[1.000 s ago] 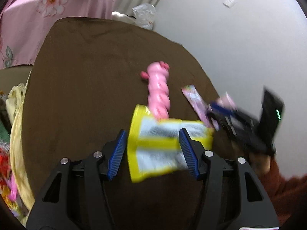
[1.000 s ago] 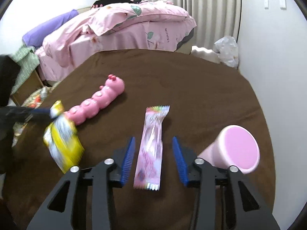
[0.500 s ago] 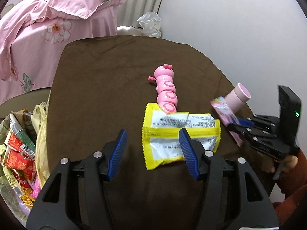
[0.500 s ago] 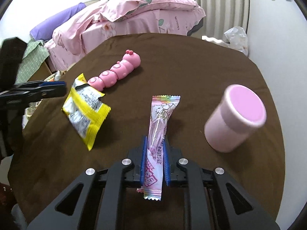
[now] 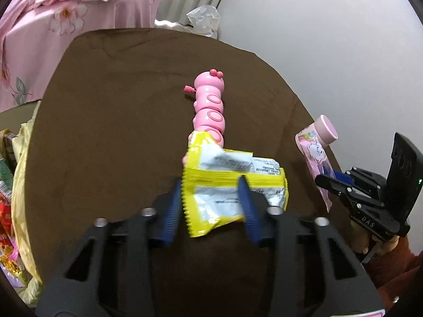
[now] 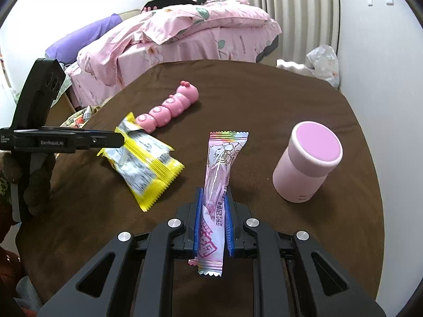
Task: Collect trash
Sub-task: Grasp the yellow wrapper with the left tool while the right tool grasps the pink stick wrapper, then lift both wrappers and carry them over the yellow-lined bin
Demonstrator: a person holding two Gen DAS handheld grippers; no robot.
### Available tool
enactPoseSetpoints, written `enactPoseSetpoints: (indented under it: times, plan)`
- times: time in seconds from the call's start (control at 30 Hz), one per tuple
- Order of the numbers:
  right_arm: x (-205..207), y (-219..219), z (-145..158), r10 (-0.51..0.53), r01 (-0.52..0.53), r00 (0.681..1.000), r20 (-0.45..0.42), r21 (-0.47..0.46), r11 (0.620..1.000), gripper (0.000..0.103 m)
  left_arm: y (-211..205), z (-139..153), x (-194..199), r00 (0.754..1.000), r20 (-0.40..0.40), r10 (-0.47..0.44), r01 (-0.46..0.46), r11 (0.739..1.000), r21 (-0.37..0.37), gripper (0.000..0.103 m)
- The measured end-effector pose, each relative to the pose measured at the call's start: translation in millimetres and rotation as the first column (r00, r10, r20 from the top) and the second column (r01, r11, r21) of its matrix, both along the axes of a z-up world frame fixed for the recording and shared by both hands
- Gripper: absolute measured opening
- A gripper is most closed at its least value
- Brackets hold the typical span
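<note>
Both tongs are at work over the brown tabletop (image 6: 264, 100). Right tongs (image 6: 213, 222), in my right hand, are clamped on the pink candy wrapper (image 6: 218, 185), which stands up between the blue pads near the tabletop's near edge, its lower end hanging below the jaws. Left tongs (image 5: 211, 206), in my left hand, are closing; the yellow snack wrapper (image 5: 230, 185) sits between the fingers, the left pad at its crimped edge and the right pad across its face, though blur hides whether they press it yet. From the right wrist camera this wrapper slopes off the left fingertips toward the tabletop's left edge. Pink cup (image 6: 308, 159): upright near the right edge, well apart from both wrappers. Pink caterpillar toy (image 6: 169, 108): lying toward the middle, its tail just beside the yellow wrapper. Beyond the left edge, a bag of wrappers (image 5: 10, 185) shows on the floor.
</note>
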State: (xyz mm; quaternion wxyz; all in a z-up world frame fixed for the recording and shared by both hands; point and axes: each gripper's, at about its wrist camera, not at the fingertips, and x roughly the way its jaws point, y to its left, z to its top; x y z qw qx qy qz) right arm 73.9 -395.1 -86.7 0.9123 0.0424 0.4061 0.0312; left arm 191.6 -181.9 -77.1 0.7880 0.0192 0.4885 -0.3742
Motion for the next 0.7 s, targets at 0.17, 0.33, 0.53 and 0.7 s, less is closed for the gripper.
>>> enactPoseSetpoints:
  times: [0.17, 0.33, 0.53, 0.7]
  plan:
    - [-5, 2, 6, 0.004, -0.004, 1.000, 0.019, -0.004, 1.000, 0.016, 12, 11, -12, 0.999, 0.015, 0.033, -0.033, 0.999, -0.018, 0.011]
    - [-5, 2, 15, -0.001, 0.001, 0.999, 0.036, 0.001, 1.000, 0.016, 28, 31, -28, 0.997, 0.046, 0.066, -0.063, 0.996, -0.066, 0.007]
    - [-5, 10, 41, 0.013, -0.012, 0.995, 0.096, -0.011, 1.000, 0.016, 56, 66, -39, 0.981, 0.141, 0.131, -0.115, 0.986, -0.117, 0.004]
    - [-3, 27, 71, 0.056, -0.050, 0.985, 0.165, -0.043, 0.998, 0.016, 91, 88, -43, 0.959, 0.184, 0.213, -0.185, 0.970, -0.158, 0.002]
